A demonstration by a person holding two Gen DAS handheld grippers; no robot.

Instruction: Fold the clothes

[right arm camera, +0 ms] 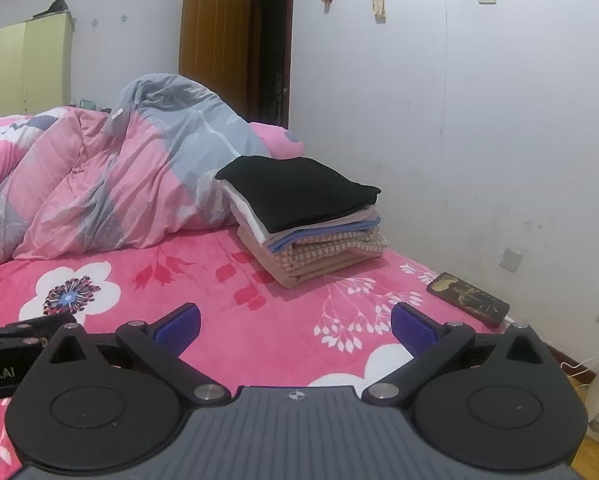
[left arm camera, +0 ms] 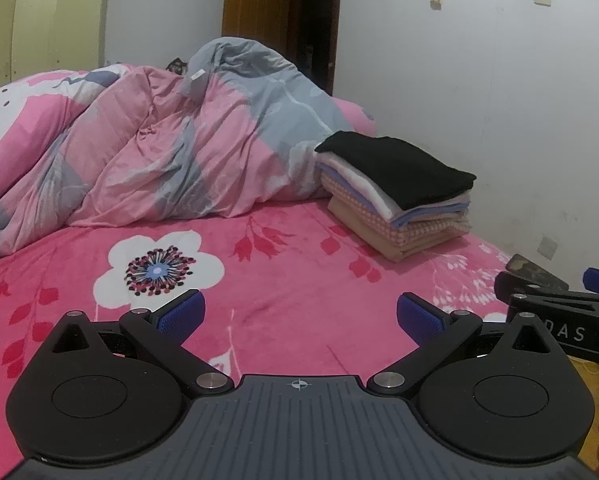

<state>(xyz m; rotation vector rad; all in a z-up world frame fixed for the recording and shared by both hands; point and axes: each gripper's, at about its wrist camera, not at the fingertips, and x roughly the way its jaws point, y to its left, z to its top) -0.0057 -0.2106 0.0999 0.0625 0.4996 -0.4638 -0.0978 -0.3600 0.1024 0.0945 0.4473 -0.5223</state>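
A stack of folded clothes (left arm camera: 399, 196) (right arm camera: 303, 220) rests on the pink flowered bed (left arm camera: 283, 264) (right arm camera: 227, 288) near the wall, with a black garment (left arm camera: 395, 166) (right arm camera: 299, 192) on top and white, blue, checked and tan layers below. My left gripper (left arm camera: 299, 314) hovers low over the bedspread, open and empty, well short of the stack. My right gripper (right arm camera: 295, 326) is also open and empty, in front of the stack and a little right of it. Each gripper's body shows at the other view's edge.
A crumpled pink and grey quilt (left arm camera: 159, 152) (right arm camera: 111, 184) fills the far left of the bed. A dark phone (right arm camera: 467, 298) lies at the bed's right edge by the white wall (right arm camera: 479, 140). A brown door (right arm camera: 215, 40) and a pale wardrobe (left arm camera: 39, 36) stand behind.
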